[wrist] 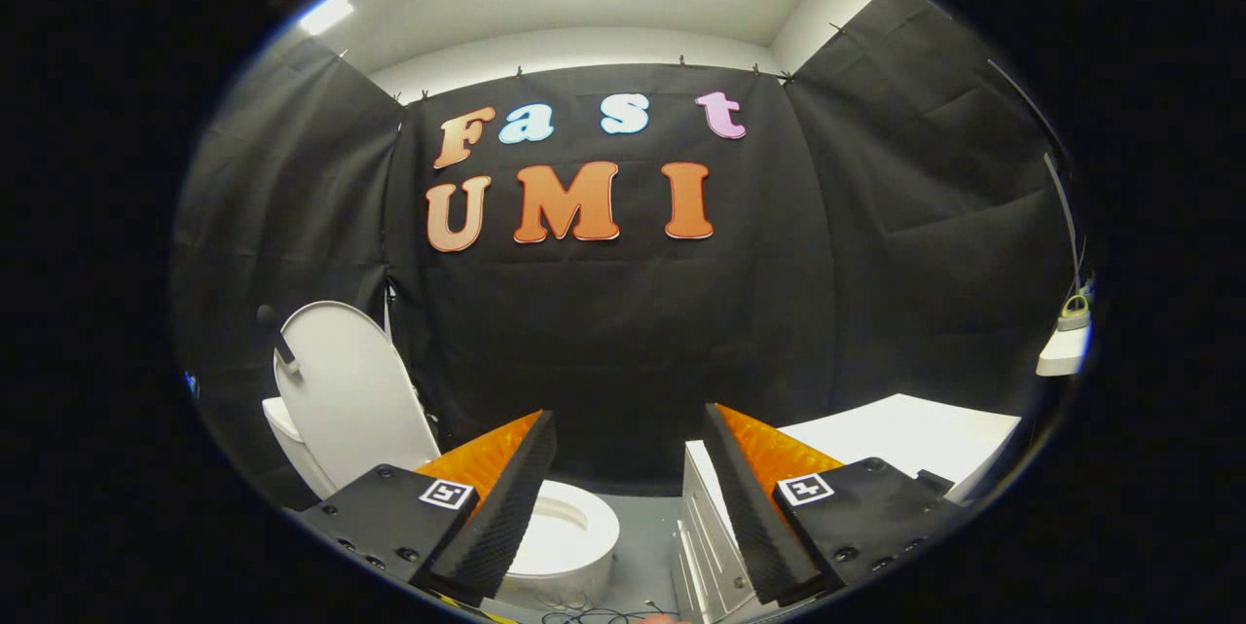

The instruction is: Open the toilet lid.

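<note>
- the toilet lid [352, 390] is a white oval panel standing nearly upright, leaning back toward the black cloth wall [623, 332] behind the toilet; it sits beyond and to the left of the gripper's left finger.
- judging from how it stands, the lid looks already raised, with the seat [569, 527] and bowl opening bare below it, so the task appears done or nearly so.
- the lid looks like smooth, rigid plastic: light, stiff, slippery, turning on a hinge at its base. if it needed more handling, the free top rim would be the place to hook or pinch, moved gently so it doesn't slam.
- a small dark piece [282, 344] sits on the lid's left edge; what it is i cannot tell.
- the gripper [628, 493] is spread wide with nothing between its fingers, touching nothing, held back from the toilet.
- a white cabinet [711, 546] with a white tabletop [905, 434] stands just right of the bowl, behind the right finger.
- grey floor [647, 532] shows between toilet and cabinet.
</note>
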